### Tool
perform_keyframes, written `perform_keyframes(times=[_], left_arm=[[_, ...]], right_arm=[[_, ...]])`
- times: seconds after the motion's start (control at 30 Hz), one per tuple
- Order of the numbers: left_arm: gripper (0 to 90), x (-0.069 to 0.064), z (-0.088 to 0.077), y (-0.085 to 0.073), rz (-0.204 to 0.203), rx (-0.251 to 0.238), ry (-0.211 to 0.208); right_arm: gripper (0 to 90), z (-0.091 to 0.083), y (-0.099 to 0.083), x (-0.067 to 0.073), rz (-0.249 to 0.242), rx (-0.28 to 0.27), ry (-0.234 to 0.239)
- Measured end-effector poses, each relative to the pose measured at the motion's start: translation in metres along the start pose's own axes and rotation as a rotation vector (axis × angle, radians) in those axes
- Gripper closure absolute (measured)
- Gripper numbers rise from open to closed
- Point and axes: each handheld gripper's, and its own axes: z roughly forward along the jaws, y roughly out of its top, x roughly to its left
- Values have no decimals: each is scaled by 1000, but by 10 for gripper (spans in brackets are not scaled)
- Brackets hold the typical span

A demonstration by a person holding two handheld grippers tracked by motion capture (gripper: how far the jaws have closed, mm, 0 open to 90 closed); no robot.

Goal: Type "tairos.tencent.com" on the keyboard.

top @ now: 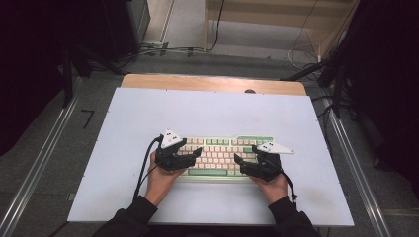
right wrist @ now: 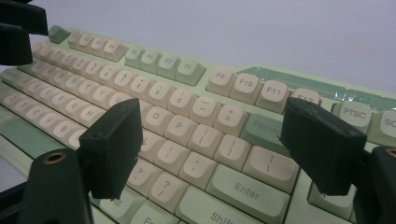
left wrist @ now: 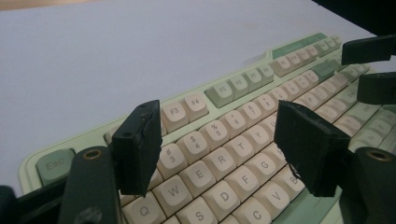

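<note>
A pale green keyboard (top: 222, 147) with cream keys lies at the middle of a white mat (top: 197, 111). My left gripper (top: 196, 157) hovers over the keyboard's left end, jaws open and nothing between them. In the left gripper view the open left gripper (left wrist: 219, 149) frames the letter keys of the keyboard (left wrist: 233, 123), with the other gripper's jaws at the upper right. My right gripper (top: 239, 164) is over the keyboard's right end, also open. In the right gripper view the right gripper (right wrist: 217, 144) spans the keys near Enter on the keyboard (right wrist: 187, 105).
The mat covers a wooden table (top: 212, 83) whose far edge shows beyond it. Metal rails (top: 39, 163) run along both sides on the floor. Cables (top: 163, 49) and a wooden frame (top: 276, 19) lie beyond the table.
</note>
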Motion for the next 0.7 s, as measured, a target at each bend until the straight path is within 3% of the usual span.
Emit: perform_keyframes(times=[0.17, 0.33, 0.57, 0.6, 0.7], left_arm=[[236, 4, -3, 0, -21, 8, -26], [214, 9, -8, -1, -36, -10, -14], [199, 15, -15, -3, -43, -26, 17], [216, 15, -16, -3, -44, -37, 26], [218, 17, -20, -3, -45, -57, 42]], right_arm=[[190, -1, 2, 1, 10, -6, 13], [202, 1, 5, 3, 19, 6, 15], [319, 5, 9, 10, 15, -16, 14], [384, 7, 10, 12, -1, -22, 15], [441, 10, 10, 15, -17, -17, 19]])
